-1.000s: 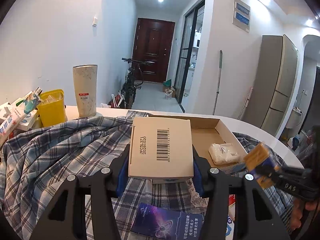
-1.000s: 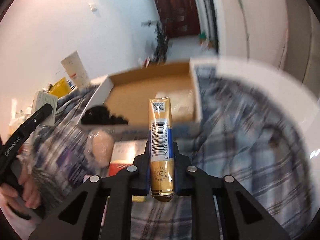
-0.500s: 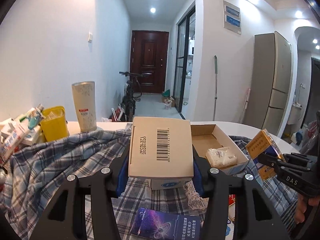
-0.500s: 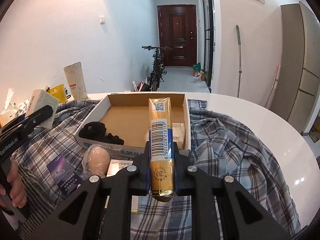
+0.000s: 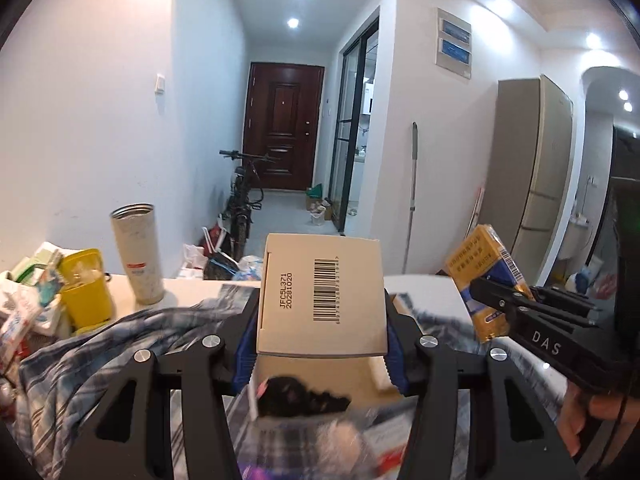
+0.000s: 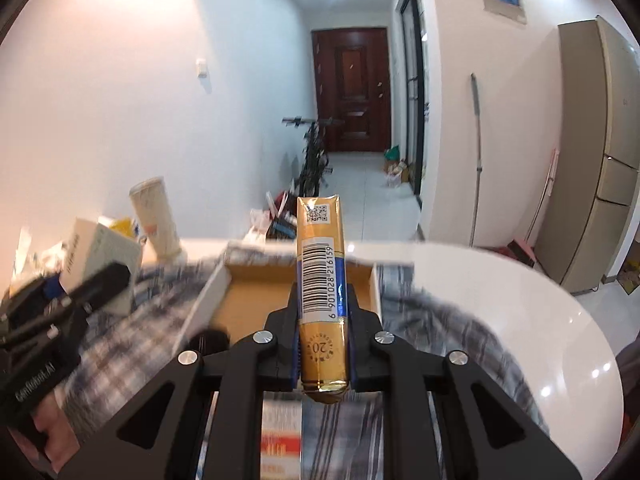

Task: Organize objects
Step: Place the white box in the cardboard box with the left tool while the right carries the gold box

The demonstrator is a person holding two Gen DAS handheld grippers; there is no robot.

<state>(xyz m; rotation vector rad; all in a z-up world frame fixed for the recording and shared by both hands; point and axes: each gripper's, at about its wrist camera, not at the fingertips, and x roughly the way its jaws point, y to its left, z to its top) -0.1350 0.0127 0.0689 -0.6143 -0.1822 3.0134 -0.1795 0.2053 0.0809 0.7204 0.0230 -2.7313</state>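
Note:
My left gripper [image 5: 322,340] is shut on a beige carton box with a barcode [image 5: 322,296] and holds it above the table. My right gripper [image 6: 322,320] is shut on a gold and blue cigarette pack [image 6: 320,280], held upright; the pack also shows in the left wrist view [image 5: 482,280]. Below both lies an open cardboard tray [image 6: 256,300] on a plaid shirt [image 6: 420,320]. A black clump [image 5: 300,398] lies in the tray.
A tall speckled cup [image 5: 138,254] and a yellow container [image 5: 86,290] stand at the back left, beside a pile of packets [image 5: 24,304]. The white round table [image 6: 500,292] curves away to the right. A red and white packet [image 6: 280,448] lies under the right gripper.
Both grippers have risen and tilted up, each keeping its load. The tray and shirt have dropped lower in both views and are blurred.

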